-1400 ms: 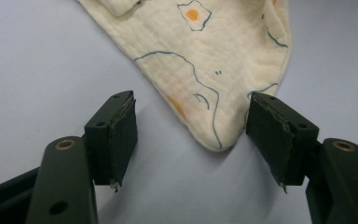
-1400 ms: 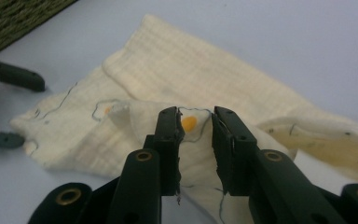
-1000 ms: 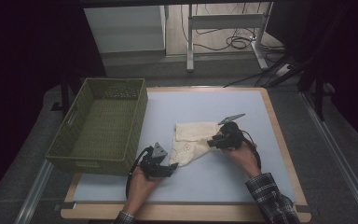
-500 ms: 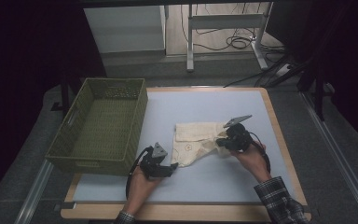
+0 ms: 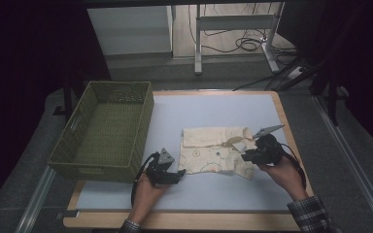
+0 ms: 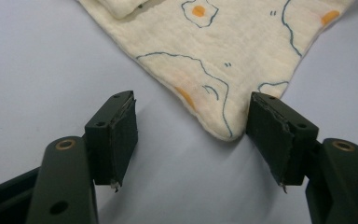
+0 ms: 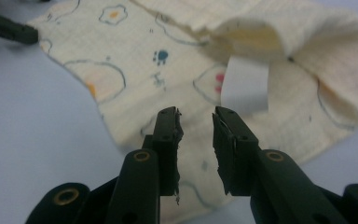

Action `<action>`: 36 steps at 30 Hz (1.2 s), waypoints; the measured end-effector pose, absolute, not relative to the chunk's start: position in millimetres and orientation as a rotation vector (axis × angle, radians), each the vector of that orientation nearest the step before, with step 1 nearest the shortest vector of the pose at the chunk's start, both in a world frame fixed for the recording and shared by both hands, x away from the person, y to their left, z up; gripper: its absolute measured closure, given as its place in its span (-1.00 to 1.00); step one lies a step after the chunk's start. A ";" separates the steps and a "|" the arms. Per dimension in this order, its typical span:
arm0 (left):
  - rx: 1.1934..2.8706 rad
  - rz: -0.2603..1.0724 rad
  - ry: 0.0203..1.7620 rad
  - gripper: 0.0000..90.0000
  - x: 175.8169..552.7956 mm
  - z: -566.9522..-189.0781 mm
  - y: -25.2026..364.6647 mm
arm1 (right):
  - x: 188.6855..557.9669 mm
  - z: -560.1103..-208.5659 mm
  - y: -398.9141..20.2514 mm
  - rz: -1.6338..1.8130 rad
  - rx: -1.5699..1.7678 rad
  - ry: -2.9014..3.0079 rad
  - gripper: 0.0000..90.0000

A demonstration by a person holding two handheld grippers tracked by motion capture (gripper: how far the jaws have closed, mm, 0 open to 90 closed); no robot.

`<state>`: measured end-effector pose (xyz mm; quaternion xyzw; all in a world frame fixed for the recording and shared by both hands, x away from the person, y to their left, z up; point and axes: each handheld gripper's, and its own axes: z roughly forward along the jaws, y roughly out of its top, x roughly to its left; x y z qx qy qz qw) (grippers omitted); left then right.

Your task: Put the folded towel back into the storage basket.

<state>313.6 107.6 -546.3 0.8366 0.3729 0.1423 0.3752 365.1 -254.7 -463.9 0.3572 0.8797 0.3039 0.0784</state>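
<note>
A pale blue mat point(image 5: 209, 109) covers the wooden-edged table point(image 5: 184, 221), with a grey floor, a metal desk frame point(image 5: 233, 29) and loose cables point(image 5: 245, 46) in the dim room behind. A green woven basket point(image 5: 104, 131) sits on the mat's left edge. Centre-right lies the cream cloth point(image 5: 216, 150), printed with blue outlines and orange dots, its top folded over and a white label point(image 7: 246, 89) showing under the fold. The left gripper point(image 5: 167, 175) sits low at the near-left corner, jaws wide with the cloth's tip between them, not pinched. The right gripper point(image 5: 247, 156) hovers above the cloth's right side; its jaws have just been opening, a narrow gap with nothing held.
</note>
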 end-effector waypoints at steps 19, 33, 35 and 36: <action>2.145 0.285 0.856 0.90 306.8 -542.9 96.9 | 314.8 -513.4 -272.8 0.940 0.960 2.562 0.93; 2.193 0.152 0.839 0.87 264.5 -535.1 106.2 | 265.7 -506.6 -314.2 1.056 1.020 2.566 0.92; 2.200 0.173 0.837 0.69 260.6 -536.6 106.9 | 258.7 -509.2 -315.6 1.060 1.027 2.576 0.87; 2.189 0.207 0.849 0.41 261.1 -534.6 107.7 | 257.4 -506.6 -317.3 1.086 1.044 2.558 0.75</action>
